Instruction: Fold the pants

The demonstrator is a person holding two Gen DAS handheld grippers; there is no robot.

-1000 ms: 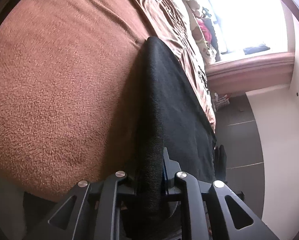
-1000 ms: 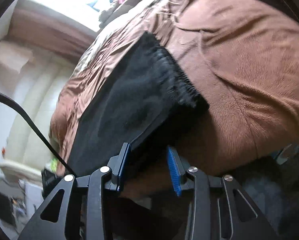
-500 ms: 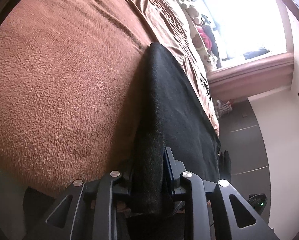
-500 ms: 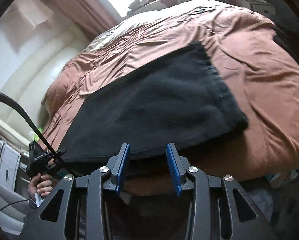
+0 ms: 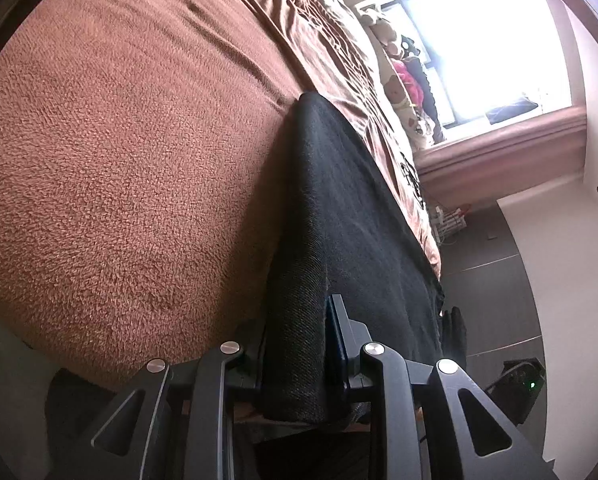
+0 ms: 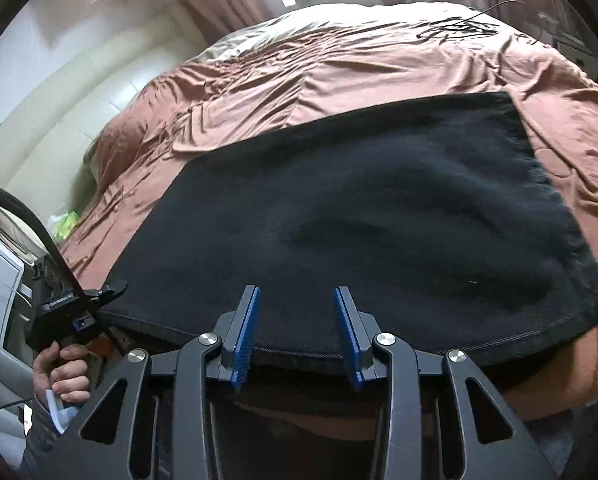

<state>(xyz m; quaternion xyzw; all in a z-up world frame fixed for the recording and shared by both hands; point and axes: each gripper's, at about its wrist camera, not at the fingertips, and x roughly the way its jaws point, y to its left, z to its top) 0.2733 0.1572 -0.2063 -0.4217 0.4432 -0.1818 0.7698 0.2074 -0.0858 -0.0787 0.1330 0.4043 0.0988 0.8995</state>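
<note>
Left jaws' pads behind pants (image 5: 363,216)

Blown-out window (image 5: 495,36) glare, sharp frames, fisheye-warped dark corners

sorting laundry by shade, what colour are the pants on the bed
Black: the flat-lying woven fabric pants on the brown fleece blanket, clearest in the right wrist view.

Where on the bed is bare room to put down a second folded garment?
Free: the brown blanket between the black pants and the cream strip by the window; also the fuzzy stretch beside the pants' folded edge. Crowded: the near bed edge, where the left claw grips the pants and the right claw hovers, open.
</note>
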